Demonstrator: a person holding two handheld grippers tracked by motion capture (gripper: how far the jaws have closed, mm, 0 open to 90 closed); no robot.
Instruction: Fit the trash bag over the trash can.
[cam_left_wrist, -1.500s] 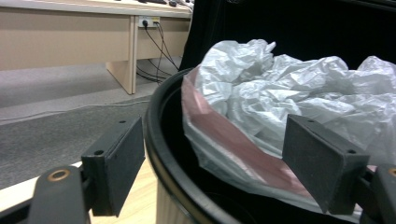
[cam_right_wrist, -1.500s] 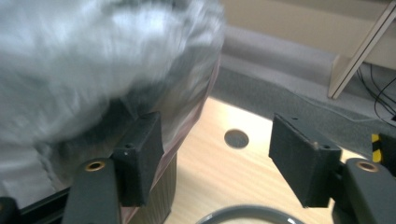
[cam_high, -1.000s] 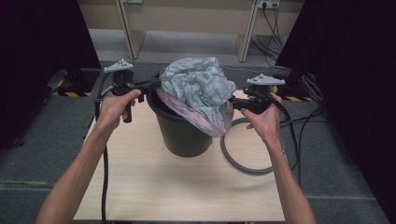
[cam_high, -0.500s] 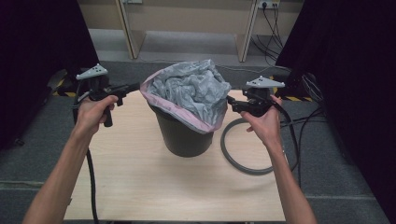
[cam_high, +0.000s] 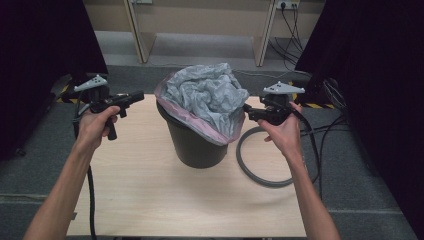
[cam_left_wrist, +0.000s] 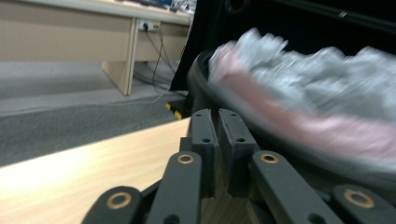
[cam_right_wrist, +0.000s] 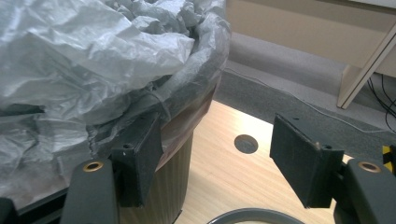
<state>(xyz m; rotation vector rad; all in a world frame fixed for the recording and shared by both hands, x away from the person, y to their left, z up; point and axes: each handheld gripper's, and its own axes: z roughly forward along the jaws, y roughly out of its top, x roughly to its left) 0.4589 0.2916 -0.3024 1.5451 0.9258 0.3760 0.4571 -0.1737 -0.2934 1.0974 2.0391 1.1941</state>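
A black bin (cam_high: 192, 145) stands mid-table, lined with a pink bag (cam_high: 200, 125) and stuffed with a crumpled grey bag (cam_high: 205, 95) that bulges above its rim. My left gripper (cam_high: 137, 96) hovers left of the bin, apart from it. Its jaws (cam_left_wrist: 218, 119) have just been opening by a thin slit, with nothing between them. My right gripper (cam_high: 248, 112) is at the bin's right rim, open. One pad (cam_right_wrist: 140, 149) rests against the bag folded over the bin wall (cam_right_wrist: 180, 158). The other pad stands free over the table.
A grey hose ring (cam_high: 260, 172) lies on the wooden table (cam_high: 150, 200) right of the bin. A round cable hole (cam_right_wrist: 246, 143) is in the tabletop behind it. Dark curtains flank both sides, and cables trail on the floor at right (cam_high: 330, 130).
My left gripper has pulled away leftward from the bin's left rim. The pink bag edge now lies spread over that rim. The right gripper has stayed put.
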